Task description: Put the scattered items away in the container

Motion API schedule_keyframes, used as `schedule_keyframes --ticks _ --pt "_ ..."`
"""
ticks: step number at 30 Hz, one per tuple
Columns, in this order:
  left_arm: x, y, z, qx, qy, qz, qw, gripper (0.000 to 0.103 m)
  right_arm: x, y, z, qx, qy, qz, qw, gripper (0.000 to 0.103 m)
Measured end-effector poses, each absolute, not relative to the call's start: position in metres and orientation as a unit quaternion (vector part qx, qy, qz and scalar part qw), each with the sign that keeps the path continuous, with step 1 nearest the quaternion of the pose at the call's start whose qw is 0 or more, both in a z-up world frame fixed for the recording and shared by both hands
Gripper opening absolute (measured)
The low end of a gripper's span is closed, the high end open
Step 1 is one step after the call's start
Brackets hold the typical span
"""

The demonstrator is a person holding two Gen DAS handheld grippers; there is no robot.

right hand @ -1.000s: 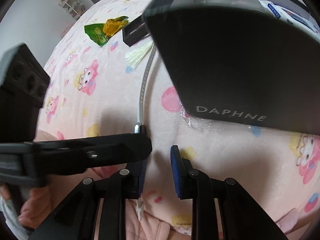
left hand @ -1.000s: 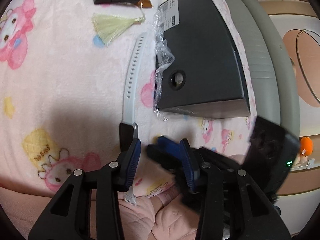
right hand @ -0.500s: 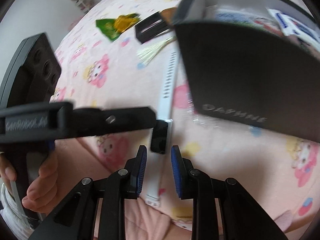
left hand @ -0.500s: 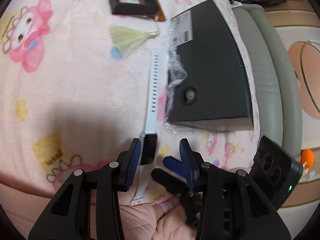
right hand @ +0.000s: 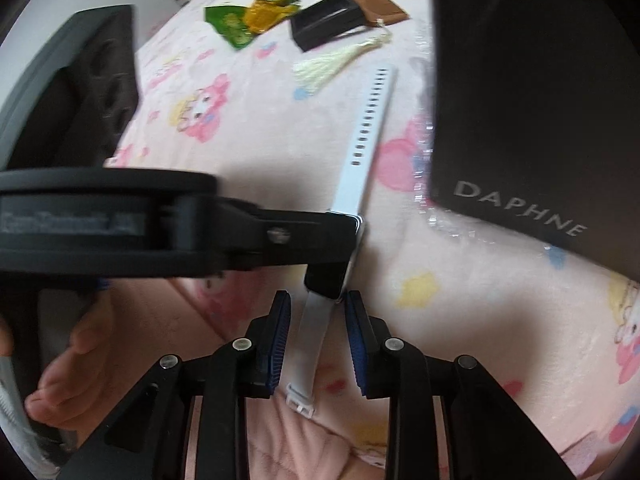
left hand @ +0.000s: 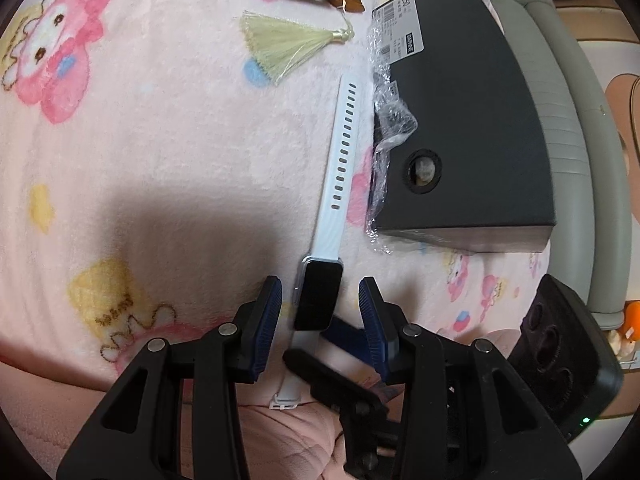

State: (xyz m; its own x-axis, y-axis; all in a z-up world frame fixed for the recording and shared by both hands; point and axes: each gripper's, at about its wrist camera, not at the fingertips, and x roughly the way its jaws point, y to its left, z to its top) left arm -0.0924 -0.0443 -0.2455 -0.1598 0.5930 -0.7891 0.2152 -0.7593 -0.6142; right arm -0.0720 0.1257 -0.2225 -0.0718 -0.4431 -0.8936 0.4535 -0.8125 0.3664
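Nearest the cameras, both claws stood open over the same thing. The left claw [left hand: 320, 312] had its blue pads spread on either side of the dark face of the watch [left hand: 318, 300], gripping nothing. The right claw [right hand: 316, 332] straddled the short buckle end of the strap, its pads likewise apart from it and holding nothing.

The watch lay flat and stretched out straight on the pink cartoon-print blanket [left hand: 140, 140], just beside the black box [left hand: 468, 120] and outside it. It looked light. The white strap would likely be soft and floppy, so a hold on the strap alone would probably let the heavier face swing and sag. The rigid case, taken across its two long edges, seemed the surest place to grip; the glass face and smooth metal rim might slip, and the plush blanket gave little firm ground to press against.

Farther off lay a pale tassel [left hand: 288, 46], a small black tray [right hand: 328, 20] with a brown card [right hand: 380, 6] beside it, and a green and yellow wrapper [right hand: 248, 18], all on the blanket, outside the box.
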Motion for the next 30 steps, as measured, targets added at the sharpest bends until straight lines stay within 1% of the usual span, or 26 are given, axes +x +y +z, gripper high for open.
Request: schedule_keyframes --ticks 3,9,12,15,17,19,22,24,26,29,30 --pt "-0.092 -0.044 -0.246 -0.634 -0.318 0.691 0.136 0.039 -0.071 0.126 -0.225 0.615 0.011 -0.728 0.304 0.024" --pt "-0.091 -0.034 -0.249 -0.631 -0.319 0.693 0.138 0.039 -0.067 0.139 -0.216 0.604 0.057 -0.752 0.258 0.024" --pt "-0.091 -0.040 -0.242 -0.632 -0.318 0.693 0.137 0.039 -0.069 0.156 -0.211 0.604 0.033 -0.758 0.245 0.024" --pt "-0.090 -0.041 -0.239 -0.629 -0.319 0.695 0.137 0.039 -0.070 0.160 -0.211 0.614 -0.014 -0.738 0.279 0.024" --pt "-0.090 -0.042 -0.239 -0.627 -0.322 0.696 0.137 0.039 -0.068 0.152 -0.215 0.619 -0.021 -0.725 0.301 0.026" --pt "-0.089 -0.044 -0.239 -0.627 -0.323 0.696 0.136 0.039 -0.068 0.138 -0.227 0.626 -0.010 -0.717 0.305 0.030" --pt "-0.089 -0.044 -0.239 -0.629 -0.316 0.698 0.132 0.039 -0.065 0.129 -0.233 0.621 0.027 -0.726 0.293 0.031" --pt "-0.089 -0.042 -0.239 -0.632 -0.304 0.702 0.125 0.039 -0.064 0.135 -0.230 0.620 0.031 -0.732 0.282 0.025" --pt "-0.089 -0.039 -0.238 -0.636 -0.289 0.706 0.117 0.036 -0.064 0.144 -0.226 0.619 0.032 -0.737 0.268 0.017" --pt "-0.093 -0.033 -0.233 -0.643 -0.260 0.713 0.100 0.035 -0.066 0.162 -0.217 0.617 0.025 -0.746 0.249 0.017" --pt "-0.096 -0.028 -0.228 -0.643 -0.234 0.723 0.091 0.035 -0.065 0.167 -0.212 0.611 0.034 -0.755 0.236 0.017"
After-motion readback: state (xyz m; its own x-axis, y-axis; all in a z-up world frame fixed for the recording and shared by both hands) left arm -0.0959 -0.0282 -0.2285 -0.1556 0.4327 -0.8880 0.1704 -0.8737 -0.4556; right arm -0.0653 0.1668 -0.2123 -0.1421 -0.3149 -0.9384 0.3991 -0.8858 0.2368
